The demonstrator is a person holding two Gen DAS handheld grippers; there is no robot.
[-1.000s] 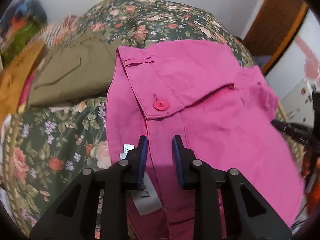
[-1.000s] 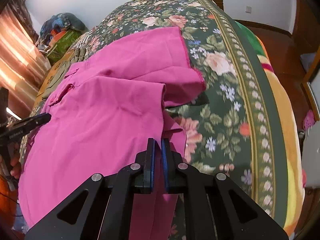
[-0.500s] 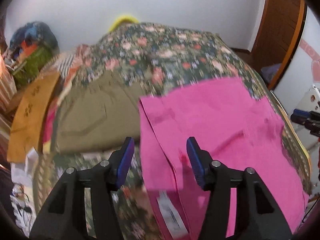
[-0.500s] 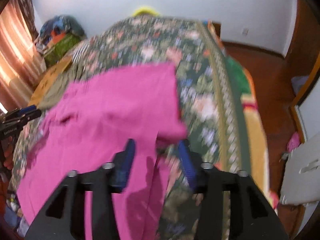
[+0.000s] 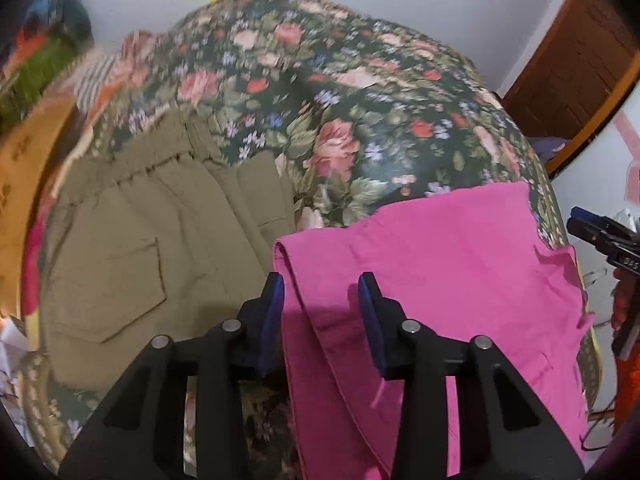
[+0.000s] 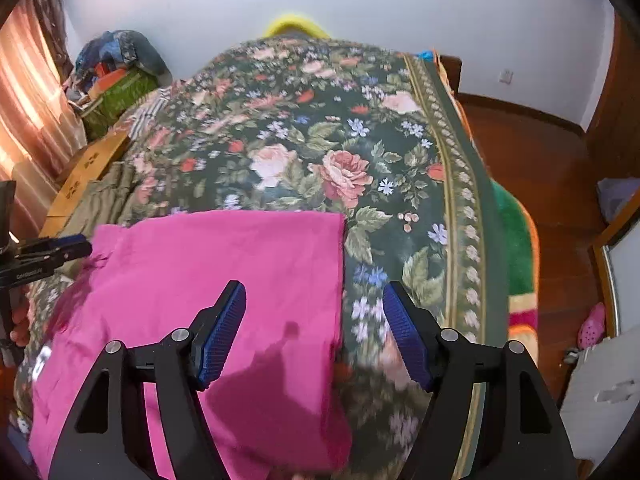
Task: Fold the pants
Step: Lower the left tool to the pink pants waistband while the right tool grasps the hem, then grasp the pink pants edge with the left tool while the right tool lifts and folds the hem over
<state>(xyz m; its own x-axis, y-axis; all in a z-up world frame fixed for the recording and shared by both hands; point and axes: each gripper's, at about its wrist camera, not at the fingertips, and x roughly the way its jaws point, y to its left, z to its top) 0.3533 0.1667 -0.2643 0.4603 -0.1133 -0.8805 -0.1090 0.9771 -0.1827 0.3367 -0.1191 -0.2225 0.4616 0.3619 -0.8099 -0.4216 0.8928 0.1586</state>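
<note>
The pink pants (image 5: 440,264) lie folded flat on the floral bedspread (image 5: 360,92); they also show in the right wrist view (image 6: 224,272). My left gripper (image 5: 322,316) is open and empty, just above the pants' left folded edge. My right gripper (image 6: 316,328) is open wide and empty, above the pants' right edge. Each gripper shows at the margin of the other's view: the right one (image 5: 600,236) and the left one (image 6: 48,256).
Folded olive-green pants (image 5: 152,248) lie left of the pink ones. A wooden board (image 6: 84,172) and a pile of bags (image 6: 116,76) sit at the bed's far left. The bed's right edge drops to a wooden floor (image 6: 552,184).
Both grippers opened and let go of the pink pants, then pulled back. The pants now lie flat with a straight folded top edge.
</note>
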